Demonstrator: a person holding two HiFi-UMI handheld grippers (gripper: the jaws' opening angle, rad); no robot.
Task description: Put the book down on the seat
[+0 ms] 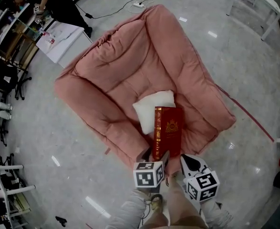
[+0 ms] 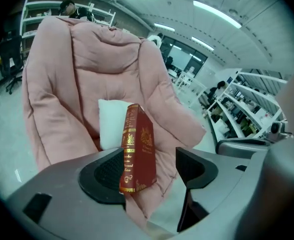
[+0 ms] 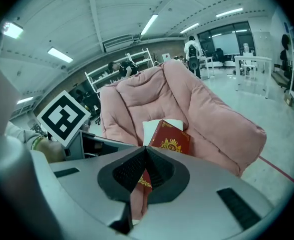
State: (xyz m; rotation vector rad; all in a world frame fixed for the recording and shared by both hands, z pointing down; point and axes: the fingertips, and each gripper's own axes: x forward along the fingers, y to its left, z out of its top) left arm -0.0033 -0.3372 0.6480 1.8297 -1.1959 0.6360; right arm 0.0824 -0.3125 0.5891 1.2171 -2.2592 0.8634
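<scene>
The grey floor (image 1: 235,46) carries the pink seat (image 1: 130,70). The left gripper (image 2: 149,169) has its 2 jaws apart. The book (image 2: 139,149) stands on end between them at the seat's front, long axis upright, spine by the left pad, before the white pillow (image 2: 110,119). The right gripper (image 3: 145,154) has its jaws together and empty, with the book beyond them. We judge the left gripper nearer.

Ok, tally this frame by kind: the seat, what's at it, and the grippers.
pink seat: 1
white pillow: 1
red book: 1
grippers: 2 (left gripper, right gripper)
Total: 5
</scene>
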